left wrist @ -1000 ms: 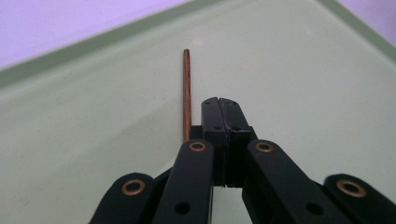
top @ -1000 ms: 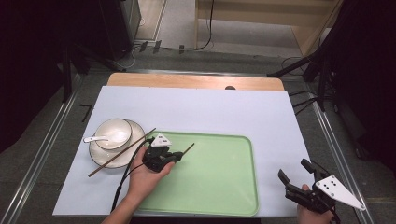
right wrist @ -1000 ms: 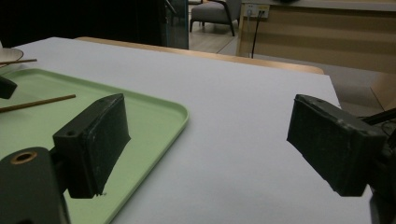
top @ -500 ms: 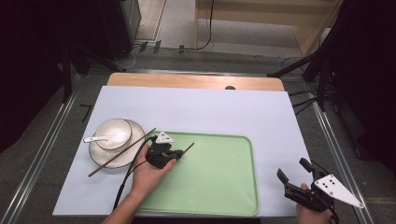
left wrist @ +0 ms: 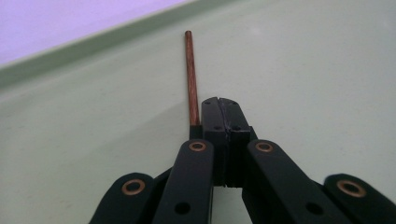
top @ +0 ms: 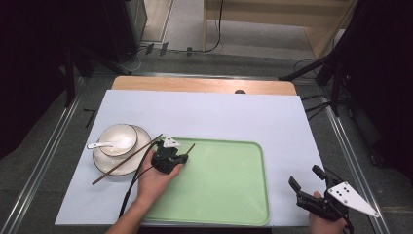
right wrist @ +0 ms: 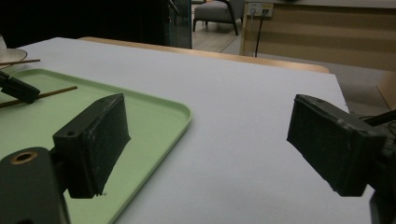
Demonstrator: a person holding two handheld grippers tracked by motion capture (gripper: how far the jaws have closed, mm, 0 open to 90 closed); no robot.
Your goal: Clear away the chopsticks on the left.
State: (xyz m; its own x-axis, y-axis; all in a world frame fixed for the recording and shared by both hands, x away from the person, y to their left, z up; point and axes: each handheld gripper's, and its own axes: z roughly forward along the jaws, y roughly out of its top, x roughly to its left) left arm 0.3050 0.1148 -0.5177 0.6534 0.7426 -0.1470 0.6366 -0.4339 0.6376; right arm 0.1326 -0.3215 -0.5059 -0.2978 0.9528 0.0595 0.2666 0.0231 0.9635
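A: What lies at the centre of the scene?

B: A brown chopstick (left wrist: 191, 74), lying on the floor of the green tray (top: 229, 195) near its upper-left corner. In the high view its free end (top: 191, 147) points up and to the right, toward the tray's far rim.

A: And the left gripper (top: 168, 158)?

B: Held in the person's left hand (top: 155, 179), it sits over the tray's left edge. In the left gripper view its fingers (left wrist: 212, 126) are pressed together, and the chopstick runs out from just beside the left one — whether the stick is clamped between them or merely alongside cannot be told.

A: What stands beside the tray?

B: To its left, a white bowl (top: 118, 138) on a plate (top: 108, 162), with a white spoon (top: 100, 145) resting in the bowl. A second chopstick (top: 122, 162) lies slanted across the plate's rim, its upper end near the left gripper.

A: The right gripper (top: 308, 184)?

B: Well apart from the rest, at the lower right, over the white sheet (top: 214, 112) that covers the desk (top: 195, 85) — just off the tray's right edge. Its fingers (right wrist: 95, 140) are spread wide with nothing between them; the right gripper view looks across the tray's corner toward the left gripper (right wrist: 16, 88).
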